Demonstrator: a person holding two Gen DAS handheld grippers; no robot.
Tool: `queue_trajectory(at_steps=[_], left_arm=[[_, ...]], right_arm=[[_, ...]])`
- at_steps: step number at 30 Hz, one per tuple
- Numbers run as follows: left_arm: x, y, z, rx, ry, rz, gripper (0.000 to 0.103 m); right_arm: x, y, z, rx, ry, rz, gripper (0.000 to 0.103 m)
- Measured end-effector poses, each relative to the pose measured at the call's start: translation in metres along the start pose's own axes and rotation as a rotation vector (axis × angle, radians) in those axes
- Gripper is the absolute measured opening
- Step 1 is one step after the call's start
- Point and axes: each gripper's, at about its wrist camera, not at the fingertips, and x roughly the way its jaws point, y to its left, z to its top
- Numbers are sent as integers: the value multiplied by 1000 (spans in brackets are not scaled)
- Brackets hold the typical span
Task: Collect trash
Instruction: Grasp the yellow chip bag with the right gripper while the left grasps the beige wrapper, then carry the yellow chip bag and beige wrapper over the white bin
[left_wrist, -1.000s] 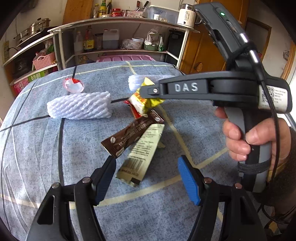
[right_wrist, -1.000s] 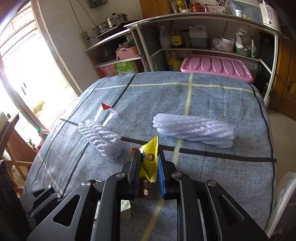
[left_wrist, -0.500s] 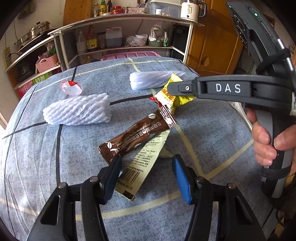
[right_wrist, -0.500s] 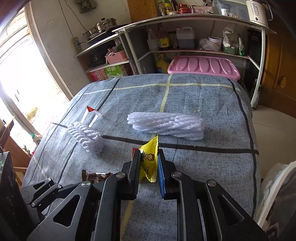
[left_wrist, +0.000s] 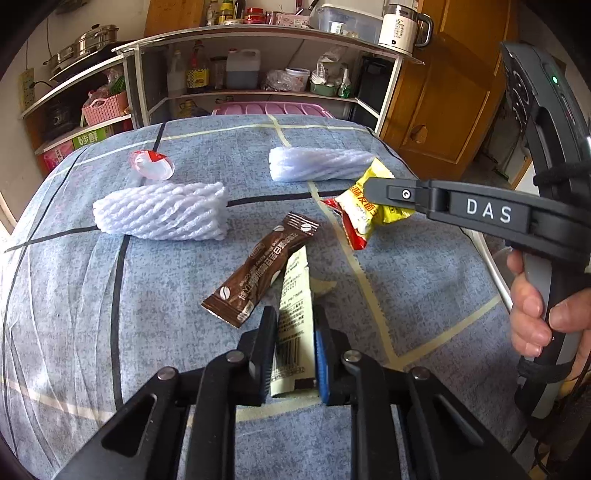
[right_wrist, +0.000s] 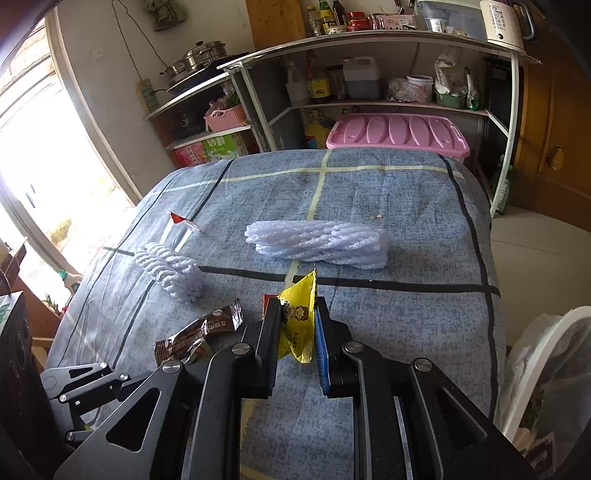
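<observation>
At the far left of the blue checked cloth-covered surface (left_wrist: 74, 295) lie a white foam-net sleeve (left_wrist: 160, 212) and, beyond it, a small clear plastic cup with a red torn lid (left_wrist: 151, 165). Right of these, a brown coffee-stick sachet (left_wrist: 260, 271) lies flat, slanting away from the left claw (left_wrist: 293, 354). The left claw's jaws have just been closing and now pinch the near end of a pale cream sachet with a barcode (left_wrist: 293, 314), whose long axis runs straight ahead from the jaws. Its far end is tucked under the brown sachet, so a lift may well disturb that one. A second white foam-net sleeve (left_wrist: 317, 164) lies further back. At the right, the right claw (right_wrist: 295, 332) is clamped on a yellow-and-red crinkled snack wrapper (right_wrist: 299, 325), held clear of the surface. A white-rimmed bin lined with a clear plastic bag (right_wrist: 546, 354) stands off the right edge, nearer the right hand (left_wrist: 543, 314); its contents cannot be made out.
</observation>
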Motion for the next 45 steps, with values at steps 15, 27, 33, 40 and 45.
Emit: queue_trajectory(at_steps=[15, 27, 33, 40, 45], left_arm=[[-4, -4, -3, -51, -15, 34, 22], [13, -15, 1, -12, 2, 98, 37], [7, -13, 2, -29, 5, 93, 19], [-17, -28, 5, -42, -37, 35, 19], [-34, -50, 12, -30, -79, -8, 19]], right_arm=[[-30, -10, -19, 28, -28, -16, 18], [-35, -23, -26, 53, -28, -10, 18], [-40, -26, -29, 64, -36, -7, 18], [-65, -34, -33, 74, -79, -12, 18], [-90, -47, -39, 92, -110, -42, 18]])
